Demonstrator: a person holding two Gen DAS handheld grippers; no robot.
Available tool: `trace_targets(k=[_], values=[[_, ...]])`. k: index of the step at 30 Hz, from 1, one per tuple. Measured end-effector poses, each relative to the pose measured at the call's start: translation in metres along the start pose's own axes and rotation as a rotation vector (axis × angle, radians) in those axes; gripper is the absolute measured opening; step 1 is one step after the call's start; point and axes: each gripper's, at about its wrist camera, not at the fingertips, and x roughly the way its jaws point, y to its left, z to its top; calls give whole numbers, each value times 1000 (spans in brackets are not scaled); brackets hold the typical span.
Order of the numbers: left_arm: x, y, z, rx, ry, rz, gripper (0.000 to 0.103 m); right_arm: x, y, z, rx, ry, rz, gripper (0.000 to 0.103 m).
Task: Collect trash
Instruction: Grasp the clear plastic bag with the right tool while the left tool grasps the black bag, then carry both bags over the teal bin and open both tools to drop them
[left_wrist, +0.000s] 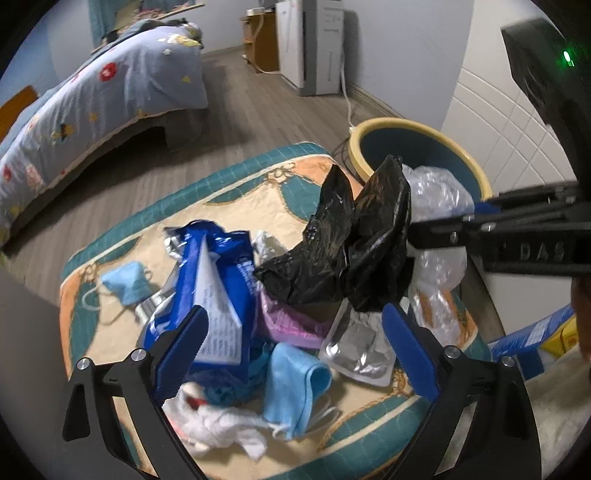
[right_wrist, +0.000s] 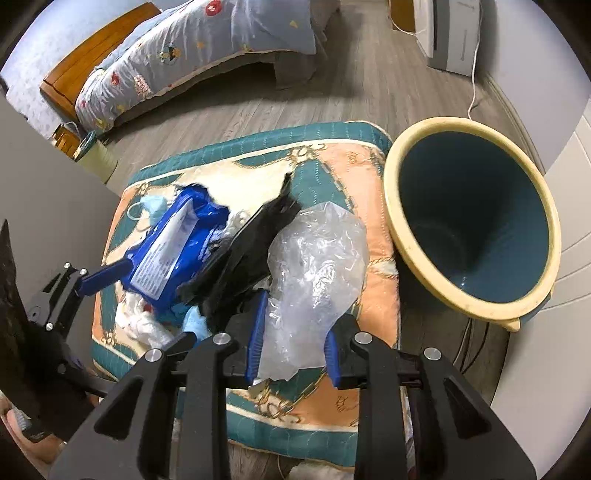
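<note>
Trash pile (right_wrist: 207, 258) on quilted cushion (right_wrist: 332, 162), bin (right_wrist: 476, 218) at 3 o'clock | clear plastic bag (right_wrist: 314, 266): light, crinkly, slippery; right claw (right_wrist: 293, 347) pinched on its near edge | black bag (left_wrist: 362, 236): limp, take a bunched fold | left claw (left_wrist: 291, 354) spread wide, holding nothing, above blue mask (left_wrist: 295, 384)

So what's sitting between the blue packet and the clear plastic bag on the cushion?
The crumpled black bag lies between the blue packet and the clear plastic bag, overlapping both; clearest in the right wrist view.
</note>
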Motion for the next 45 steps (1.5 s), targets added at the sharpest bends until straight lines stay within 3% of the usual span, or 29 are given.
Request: trace_targets(k=[3,7,11,17,22,28,36,39,41,45], values=[[16,-6,5,60,11,-12,77,3,-8,9,16,-2,15,27],[39,-16,3,137,64,-55,26,3,-5,14,-1,-10,28,27],[32,-16,8,149,25,-36,17,-4,-4,21,-21,-40,8,27],[0,-14,37,105,-89,-48,16,-25,-21,40,-1,-132,-24,27],[-13,-36,66,145,-151,-66,16,-46,-61,56,63,-215,-112,27],[7,-77,93,208,-153,-129,16,-51,-123,62,176,-243,-237,27],[49,-123,123,232,-120,-229,17,-38,-182,57,312,-219,-297,29],[65,-135,130,254,-118,-223,30,-36,-196,57,360,-223,-292,35],[71,-135,127,257,-116,-218,47,-35,-200,55,384,-227,-278,50],[74,-133,123,246,-126,-205,71,-36,-201,57,385,-237,-260,67]])
